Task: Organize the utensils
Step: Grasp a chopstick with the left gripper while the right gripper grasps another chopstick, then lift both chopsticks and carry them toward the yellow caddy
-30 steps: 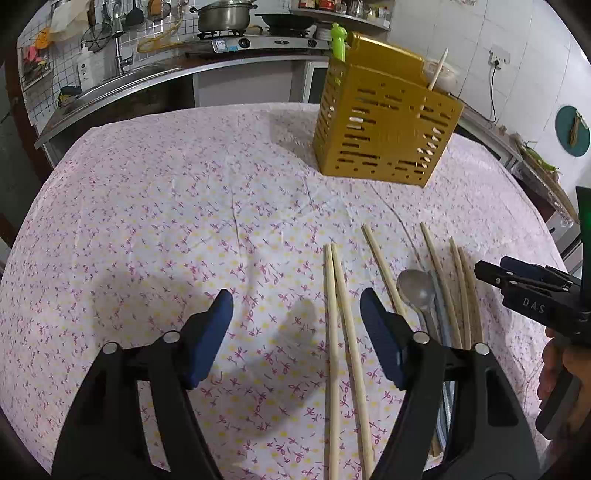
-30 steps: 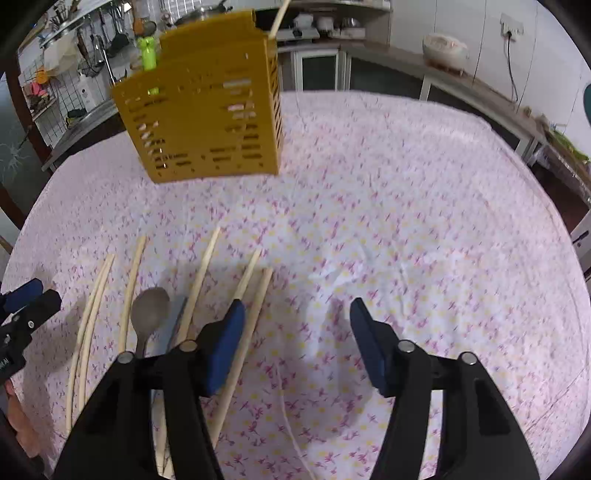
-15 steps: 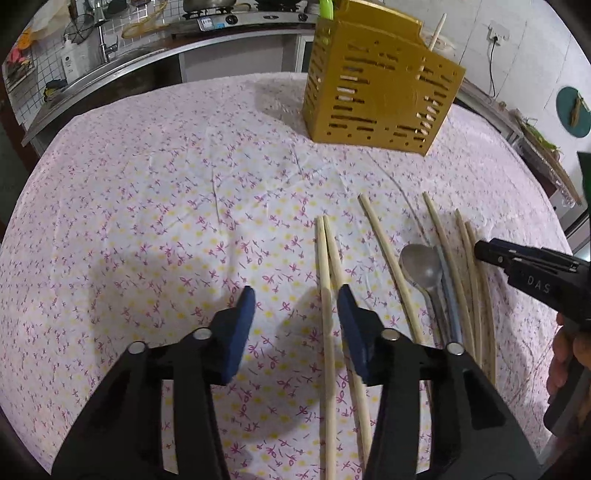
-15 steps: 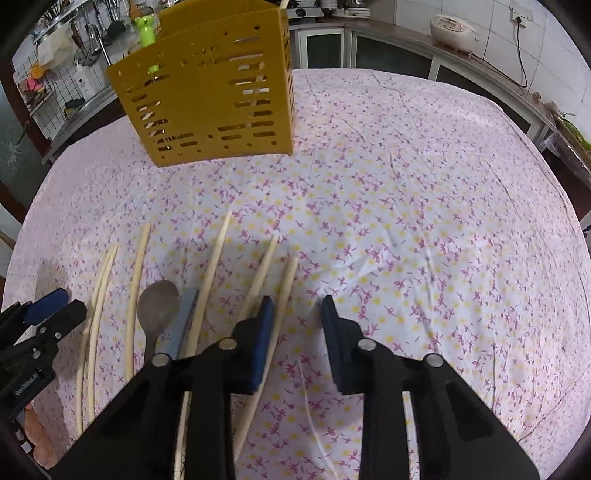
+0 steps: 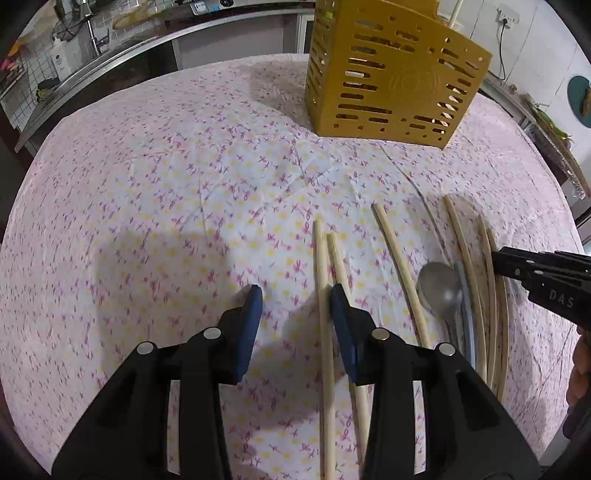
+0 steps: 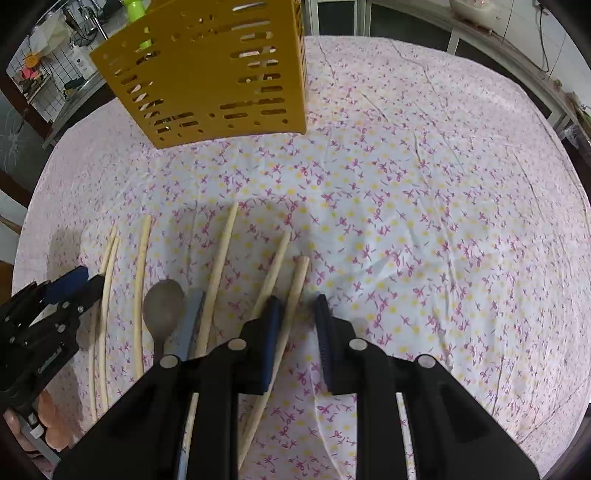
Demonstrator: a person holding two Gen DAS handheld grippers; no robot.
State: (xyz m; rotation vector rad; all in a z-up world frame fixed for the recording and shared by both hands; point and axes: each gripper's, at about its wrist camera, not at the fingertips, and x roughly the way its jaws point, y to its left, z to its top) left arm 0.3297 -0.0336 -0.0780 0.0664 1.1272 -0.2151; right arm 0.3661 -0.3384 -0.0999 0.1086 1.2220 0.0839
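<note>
Several wooden chopsticks lie side by side on the floral tablecloth with a grey spoon (image 5: 439, 286) (image 6: 164, 308) among them. A yellow slotted utensil holder (image 5: 391, 79) (image 6: 214, 77) stands beyond them. My left gripper (image 5: 295, 301) is low over the cloth, its jaws partly open around one chopstick (image 5: 320, 273) with a second under the right pad. My right gripper (image 6: 297, 306) is also low, jaws narrowly open around the rightmost chopstick (image 6: 297, 280). Neither is clamped.
The other gripper shows at each view's edge (image 5: 543, 273) (image 6: 55, 306). A kitchen counter with a sink (image 5: 92, 66) runs behind the table. One chopstick stands in the holder (image 5: 456, 13). Bare cloth (image 6: 443, 221) lies right of the chopsticks.
Both grippers have dropped toward the table and moved forward. Both jaws have narrowed from wide open, each now straddling a chopstick.
</note>
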